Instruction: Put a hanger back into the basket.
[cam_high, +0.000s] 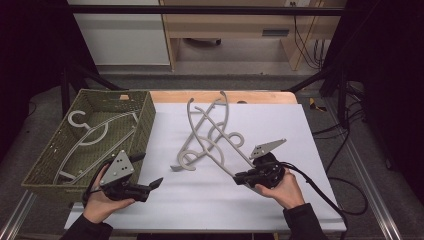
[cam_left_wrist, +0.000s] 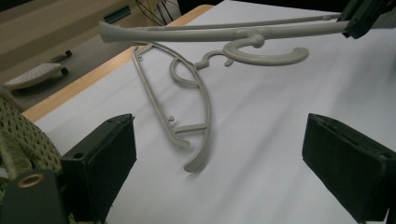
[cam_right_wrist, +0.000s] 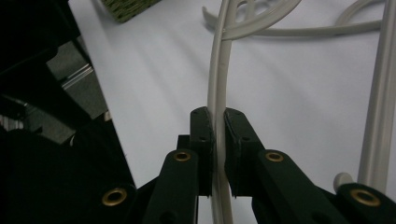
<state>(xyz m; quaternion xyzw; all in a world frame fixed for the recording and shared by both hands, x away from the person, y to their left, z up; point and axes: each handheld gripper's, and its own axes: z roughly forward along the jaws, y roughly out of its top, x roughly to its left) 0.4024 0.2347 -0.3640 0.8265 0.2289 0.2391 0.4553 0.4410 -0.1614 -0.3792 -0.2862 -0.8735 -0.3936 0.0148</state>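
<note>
While the right gripper (cam_high: 239, 178) pinches one end of a grey hanger (cam_high: 226, 116) between its closed jaws, near the front right of the table (cam_high: 280, 200), the rest of that hanger reaches away toward the back edge and, in the left gripper view, hangs clear of the white surface. The grip is thin: in the right gripper view the pads press on a narrow curved rod (cam_right_wrist: 219, 93) at its very tip, so the long free length could swing or twist in the jaws, and a quick turn of the wrist might let it slip out.

A second hanger (cam_high: 192, 142) lies flat near the middle of the table, under and beside the raised one. Their hooks and bars cross in the high view, so the lifted one may snag the other and drag it along, perhaps off the table.

The left gripper (cam_high: 150, 187) rests at the front left corner, just beside the green basket (cam_high: 145, 117), with its jaws spread wide and nothing between them. The basket already holds a hanger (cam_high: 90, 132) lying aslant across the bottom. Another dropped in carelessly could catch the near wall or tangle with it, and since the basket overhangs the left edge, a hard knock might shift it.
</note>
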